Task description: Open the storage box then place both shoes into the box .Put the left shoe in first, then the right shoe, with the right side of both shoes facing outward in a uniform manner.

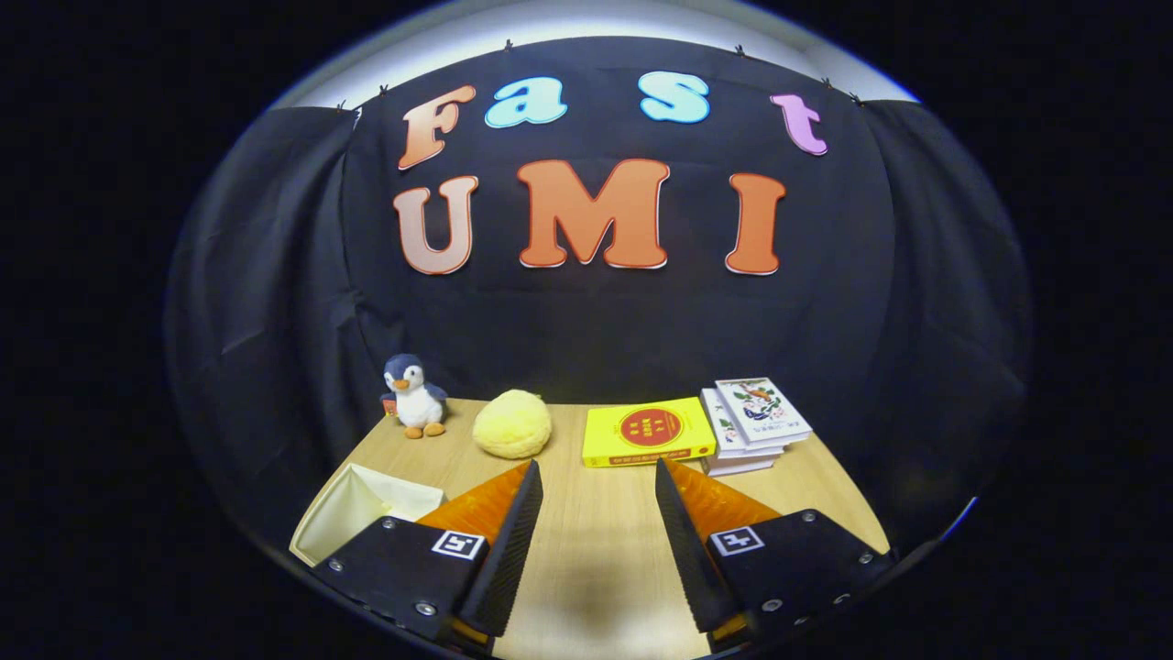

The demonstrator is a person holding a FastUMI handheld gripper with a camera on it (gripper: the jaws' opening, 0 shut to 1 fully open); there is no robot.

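Observation:
My gripper [597, 477] stands open above the wooden table [596, 541], with only bare tabletop between its two fingers. A cream-coloured box [362, 513] lies to the left of the left finger [513, 541], partly hidden behind it; its pale inside faces up. I cannot tell whether it has a lid on it.
Along the back of the table stand a small plush penguin [414, 396], a round yellow plush [512, 423], a yellow book [648, 431] and a stack of white books [753, 423]. The black cloth wall closes the table in behind and on both sides.

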